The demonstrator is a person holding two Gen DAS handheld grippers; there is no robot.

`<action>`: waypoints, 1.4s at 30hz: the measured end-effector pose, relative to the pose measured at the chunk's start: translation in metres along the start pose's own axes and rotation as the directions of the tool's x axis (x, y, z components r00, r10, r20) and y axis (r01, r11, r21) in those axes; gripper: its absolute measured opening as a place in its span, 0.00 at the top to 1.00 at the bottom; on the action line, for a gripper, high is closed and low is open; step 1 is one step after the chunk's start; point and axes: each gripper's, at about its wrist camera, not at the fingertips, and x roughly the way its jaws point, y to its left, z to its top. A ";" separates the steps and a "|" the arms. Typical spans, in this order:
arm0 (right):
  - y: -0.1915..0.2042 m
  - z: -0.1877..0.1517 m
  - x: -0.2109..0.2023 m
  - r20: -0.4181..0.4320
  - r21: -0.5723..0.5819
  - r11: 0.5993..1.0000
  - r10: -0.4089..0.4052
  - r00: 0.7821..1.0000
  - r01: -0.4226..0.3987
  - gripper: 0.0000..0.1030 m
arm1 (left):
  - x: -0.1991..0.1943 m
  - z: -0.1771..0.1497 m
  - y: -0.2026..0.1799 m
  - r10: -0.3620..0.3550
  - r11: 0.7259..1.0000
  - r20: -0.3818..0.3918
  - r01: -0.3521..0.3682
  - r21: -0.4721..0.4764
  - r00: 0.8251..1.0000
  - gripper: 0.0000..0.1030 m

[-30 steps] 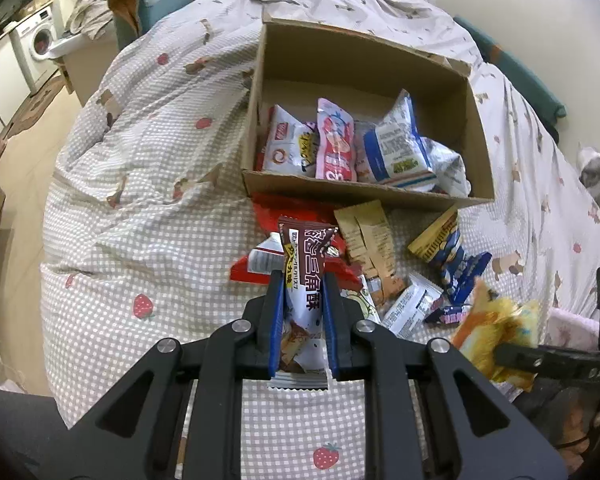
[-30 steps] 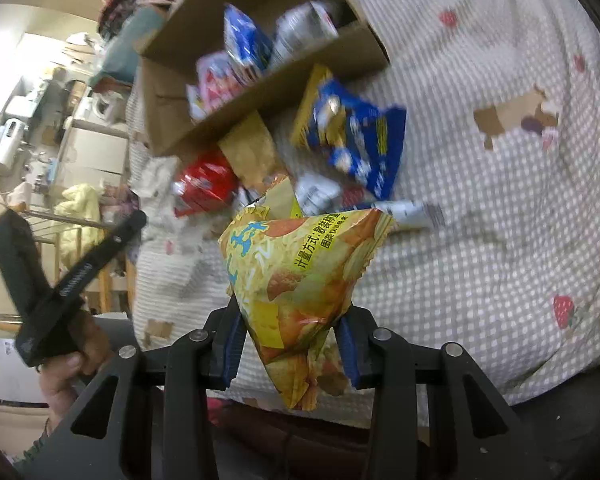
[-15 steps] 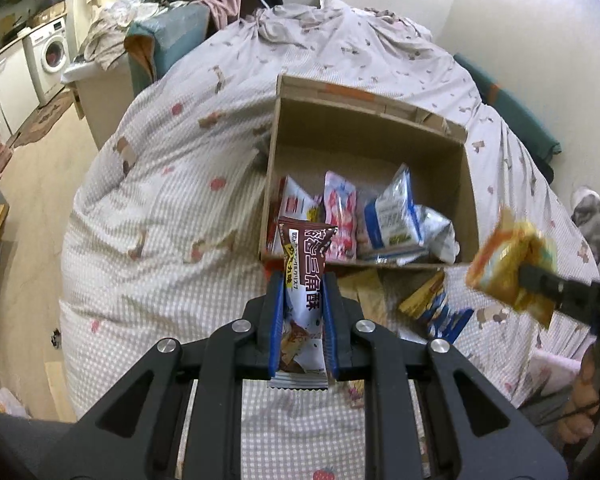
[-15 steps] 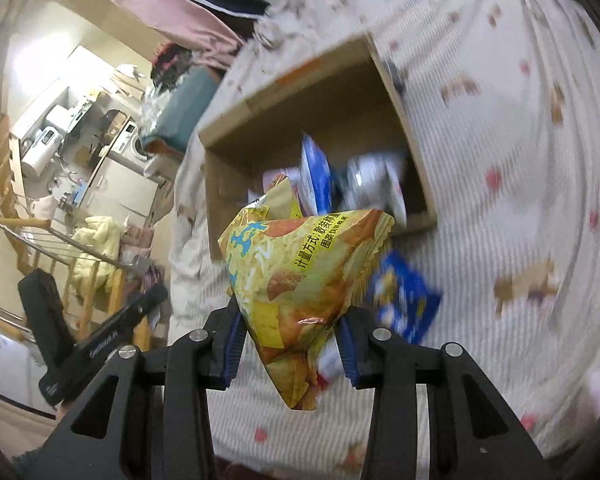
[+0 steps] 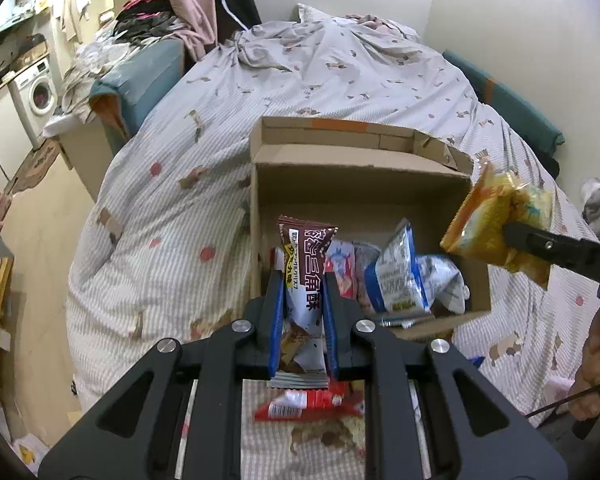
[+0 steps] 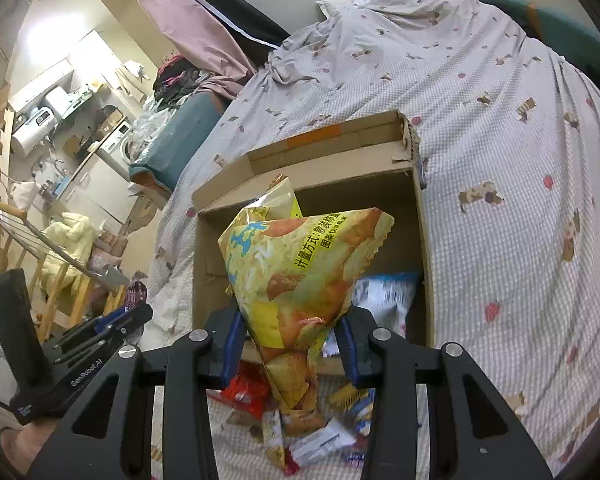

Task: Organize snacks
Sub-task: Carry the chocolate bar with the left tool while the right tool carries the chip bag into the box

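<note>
Both grippers have risen from the loose pile on the bed toward the cardboard box (image 5: 360,184): a second ago the pile filled the middle of both views, now it sits at the bottom edge and the open box fills the centre. The left gripper (image 5: 302,304) stays clamped narrow on a brown and white chocolate snack bar wrapper (image 5: 305,268), held upright in front of the box's near left corner. The right gripper (image 6: 290,336) keeps its pads pressed on a yellow chip bag (image 6: 300,272), whose tilt has changed since the earlier frame; it hangs before the box opening.

The left view alone shows the packets already inside the box: a white and blue pouch (image 5: 400,276) standing on edge, with a pink packet (image 5: 344,268) just beside it. It also shows the right gripper from the side with the chip bag at the box's right wall. The right view alone shows the left gripper's black handle and the loose snacks (image 6: 320,436) on the bed in front of the box.

The box is plain corrugated card with a torn flap. The chip bag is glossy, puffed and creased; the bar wrapper is flat with crimped ends. The bedspread (image 6: 500,184) is a soft gingham weave with printed strawberries.
</note>
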 end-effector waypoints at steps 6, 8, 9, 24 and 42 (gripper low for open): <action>-0.013 0.010 0.023 -0.019 0.015 1.000 -0.004 1.000 0.004 0.60 | 0.026 0.017 -0.013 0.007 1.000 -0.006 -0.006 0.029 1.000 0.86; -0.018 0.012 0.031 -0.027 0.027 1.000 -0.006 1.000 0.007 0.60 | 0.036 0.020 -0.016 0.009 0.999 -0.007 -0.009 0.034 1.000 0.86; -0.021 0.013 0.035 -0.032 0.035 0.999 -0.006 0.999 0.007 0.60 | 0.041 0.021 -0.017 0.012 0.999 -0.006 -0.012 0.036 1.000 0.86; -0.054 0.003 0.082 -0.089 0.129 0.991 -0.028 0.996 0.040 0.57 | 0.096 0.005 -0.009 -0.028 1.000 -0.066 0.028 -0.004 0.997 0.85; -0.039 0.006 0.084 -0.052 0.034 0.995 -0.089 0.995 0.091 0.54 | 0.094 0.006 -0.009 -0.037 0.999 -0.051 0.036 -0.019 0.998 0.85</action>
